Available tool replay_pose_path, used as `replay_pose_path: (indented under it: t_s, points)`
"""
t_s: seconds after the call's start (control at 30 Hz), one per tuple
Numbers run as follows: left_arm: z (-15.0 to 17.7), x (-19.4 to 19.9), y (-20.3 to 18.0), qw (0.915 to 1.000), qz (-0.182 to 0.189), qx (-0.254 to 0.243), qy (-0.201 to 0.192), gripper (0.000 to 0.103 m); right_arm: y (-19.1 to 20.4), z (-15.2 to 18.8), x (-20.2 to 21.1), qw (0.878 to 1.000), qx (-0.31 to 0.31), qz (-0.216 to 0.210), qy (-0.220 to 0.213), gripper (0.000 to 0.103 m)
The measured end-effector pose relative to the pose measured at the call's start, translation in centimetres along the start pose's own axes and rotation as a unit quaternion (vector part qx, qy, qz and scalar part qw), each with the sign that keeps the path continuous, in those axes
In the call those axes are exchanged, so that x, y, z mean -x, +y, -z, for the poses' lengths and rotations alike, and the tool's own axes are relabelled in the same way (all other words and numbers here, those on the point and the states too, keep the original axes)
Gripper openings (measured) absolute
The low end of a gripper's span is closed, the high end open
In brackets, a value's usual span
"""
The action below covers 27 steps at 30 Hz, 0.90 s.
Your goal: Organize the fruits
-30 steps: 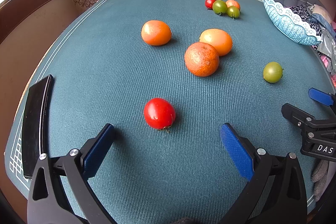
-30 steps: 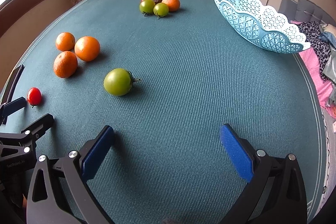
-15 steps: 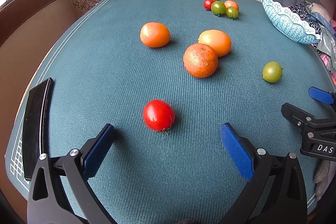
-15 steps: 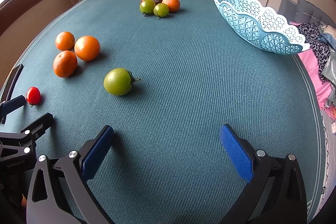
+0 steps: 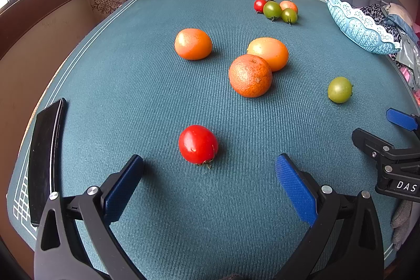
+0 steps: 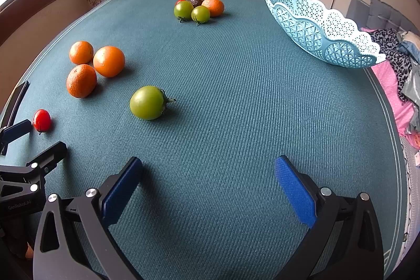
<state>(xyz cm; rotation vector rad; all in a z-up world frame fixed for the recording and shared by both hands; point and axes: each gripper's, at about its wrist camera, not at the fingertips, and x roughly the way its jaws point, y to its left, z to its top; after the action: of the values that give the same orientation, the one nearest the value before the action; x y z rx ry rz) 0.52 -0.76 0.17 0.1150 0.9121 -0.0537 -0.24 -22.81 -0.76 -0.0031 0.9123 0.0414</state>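
1. Teal ribbed cloth covers the surface [image 5: 157, 101]. Far left: dark phone [image 5: 44, 156] lying at the edge.
2. Left gripper [image 5: 208, 164]: jaws wide open, holding nothing. Red tomato [image 5: 198, 144] sits just ahead of the gap, slightly left of its centre line, not touching either pad. Roughly oval, long axis running away from the jaws, stem end toward the camera.
3. Middle: three oranges [image 5: 250, 75], the two right-hand ones touching, the third apart to their left. Well beyond them, a far cluster [image 5: 275, 9] of small tomatoes and an orange.
4. Right gripper [image 6: 207, 167]: jaws open, empty. Green tomato [image 6: 147, 102] lies ahead and to its left, stem pointing right, clear of both pads.
5. Far right: blue lattice basket [image 6: 323, 33], no fruit showing over its rim.
6. Judgement: left hand is nearer its fruit; a short forward push would put the red tomato between the pads. The right needs a leftward shift first.
7. Against the earlier frames: the red tomato sits a touch nearer the left jaws than a second ago; the right view is almost unchanged. No fruit has moved.
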Motion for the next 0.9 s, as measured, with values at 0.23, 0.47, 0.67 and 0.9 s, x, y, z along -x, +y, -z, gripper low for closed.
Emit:
replay_pose_path:
  t_s: [0.23,0.47,0.67,0.9]
  points:
    - [0.1,0.1,0.0,0.9999,-0.006,-0.009,-0.005,0.101,0.0,0.0,0.0,1.0,0.0,0.0,0.0,0.098]
    - [0.3,0.3,0.4,0.9999,0.01,-0.008,-0.011,0.101,0.0,-0.1,0.0,1.0,-0.001,-0.004,0.001,0.098]
    - [0.4,1.3,1.2,0.9993,0.025,0.003,-0.027,0.101,-0.2,-0.5,0.4,0.999,-0.007,-0.033,0.003,0.098]
    - [0.2,1.7,3.7,0.9986,0.022,0.04,-0.025,0.082,-0.1,-1.5,1.0,0.998,-0.017,-0.055,-0.015,0.098]
